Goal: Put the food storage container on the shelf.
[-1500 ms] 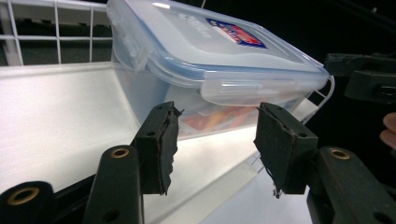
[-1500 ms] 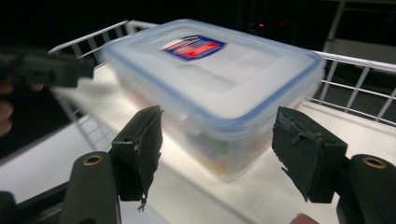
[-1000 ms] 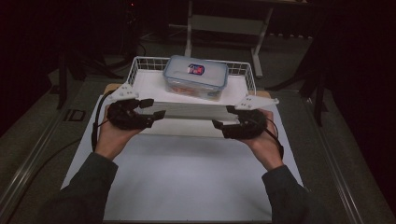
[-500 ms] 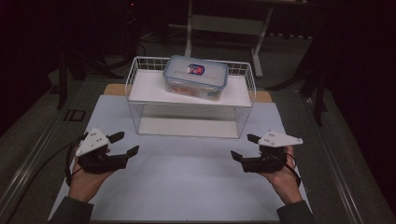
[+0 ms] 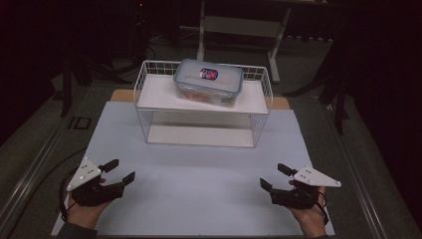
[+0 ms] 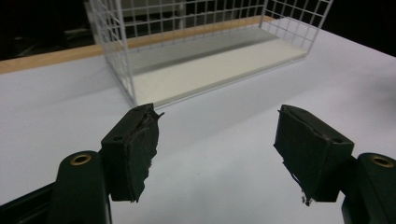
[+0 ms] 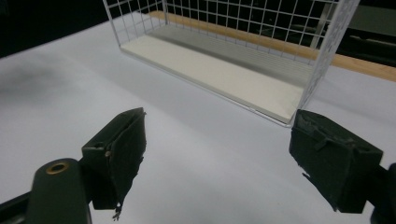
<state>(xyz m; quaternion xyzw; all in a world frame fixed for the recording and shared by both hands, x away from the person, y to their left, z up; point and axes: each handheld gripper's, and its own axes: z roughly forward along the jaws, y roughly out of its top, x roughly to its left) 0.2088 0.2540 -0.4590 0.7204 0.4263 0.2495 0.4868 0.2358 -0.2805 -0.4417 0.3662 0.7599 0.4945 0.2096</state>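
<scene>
- The left gripper (image 5: 119,171) and right gripper (image 5: 274,177) rest low at the near corners of the white mat (image 5: 199,199), jaws just spread wide, nothing between them.
- The lidded plastic box (image 5: 208,82) sits on the wire rack's (image 5: 149,107) top shelf, well beyond both grippers, midway between them.

left gripper (image 5: 119,172): fingers apart, empty | right gripper (image 5: 272,177): fingers apart, empty

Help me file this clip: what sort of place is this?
Probably a lab or recording workspace, not a home. A white mat covers the table, a white wire rack stands on it with a lidded plastic box on top, and a metal stand rises in the dark room behind.
</scene>
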